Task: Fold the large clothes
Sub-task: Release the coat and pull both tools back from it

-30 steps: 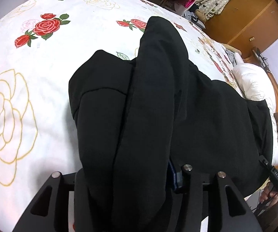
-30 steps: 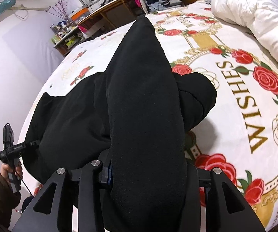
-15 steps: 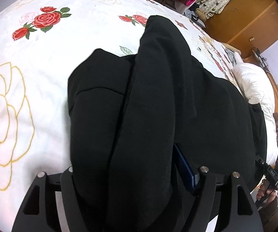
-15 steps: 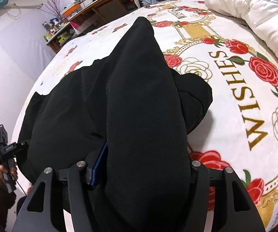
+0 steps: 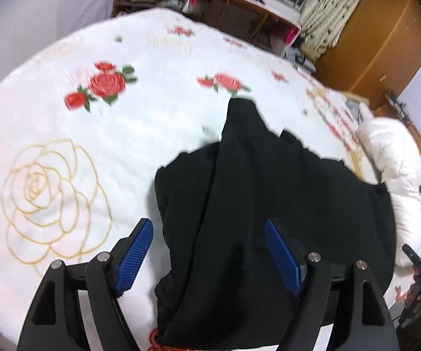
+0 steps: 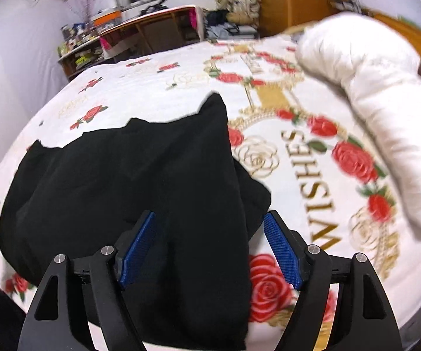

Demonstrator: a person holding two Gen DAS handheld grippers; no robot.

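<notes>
Blue ribbed pads (image 5: 282,259) on the left hand-held gripper (image 5: 209,256) stand wide apart, jaws opening; the black fabric garment (image 5: 269,219) lies below and between them, pads not pressing it. Right hand-held gripper (image 6: 209,253): same, jaws opening, a folded strip of the garment (image 6: 151,175) between its pads, not gripped. One garment, lying folded on the bed's white blanket with red and gold roses (image 5: 99,117) and gold "WISHES" lettering. One white rolled duvet (image 6: 386,117) at the right. Wooden shelves (image 6: 140,38), windows, patterned curtain, wooden wardrobe behind. Frames blurred.
</notes>
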